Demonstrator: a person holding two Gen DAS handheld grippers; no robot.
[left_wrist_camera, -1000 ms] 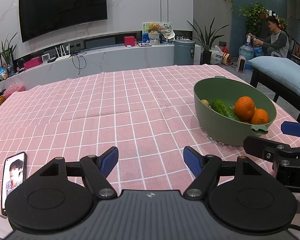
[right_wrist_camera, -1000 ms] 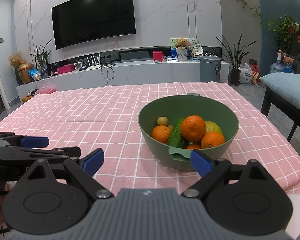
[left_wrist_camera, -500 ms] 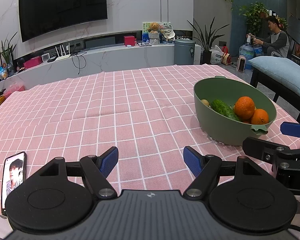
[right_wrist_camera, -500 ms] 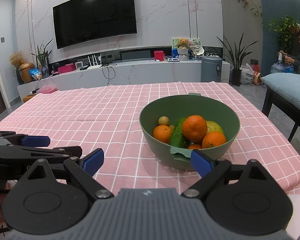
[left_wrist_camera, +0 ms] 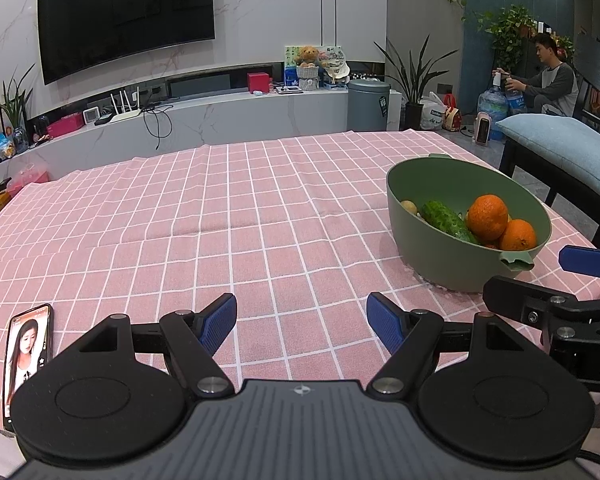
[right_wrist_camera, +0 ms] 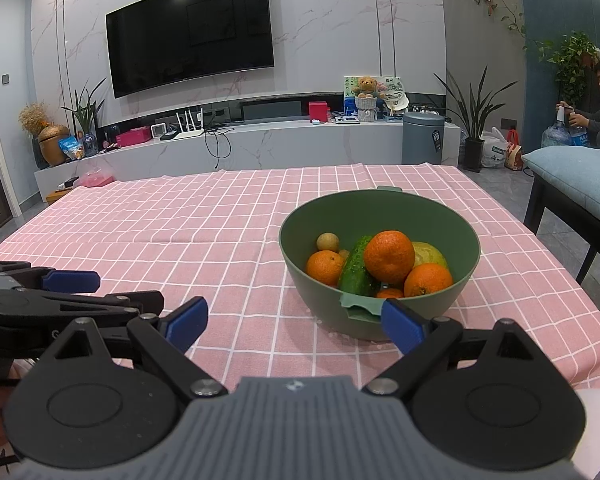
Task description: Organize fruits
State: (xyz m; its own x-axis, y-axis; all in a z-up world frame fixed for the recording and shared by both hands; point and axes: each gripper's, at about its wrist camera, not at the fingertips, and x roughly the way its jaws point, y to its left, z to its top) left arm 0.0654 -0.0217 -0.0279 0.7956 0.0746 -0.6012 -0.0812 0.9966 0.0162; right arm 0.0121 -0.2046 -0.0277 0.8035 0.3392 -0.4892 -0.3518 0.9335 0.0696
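Observation:
A green bowl (right_wrist_camera: pixel 464 248) stands on the pink checked tablecloth, right of centre; it also shows in the left wrist view (left_wrist_camera: pixel 412 216). It holds several oranges (right_wrist_camera: pixel 389 257), a cucumber (right_wrist_camera: pixel 356 274), a yellow-green fruit (right_wrist_camera: pixel 430 254) and a small round tan fruit (right_wrist_camera: pixel 326 241). My right gripper (right_wrist_camera: pixel 296 322) is open and empty, just in front of the bowl's near rim. My left gripper (left_wrist_camera: pixel 302 322) is open and empty over bare cloth, left of the bowl. Each gripper shows at the edge of the other's view.
A phone (left_wrist_camera: pixel 27 350) with a lit screen lies on the cloth at the near left. The table's right edge is near the bowl, with a blue-cushioned bench (right_wrist_camera: pixel 580 178) beyond it. A TV wall and low counter stand behind the table.
The right wrist view has shifted slightly; the bowl sits a touch further right. Both grippers stay open and nothing was taken hold of.

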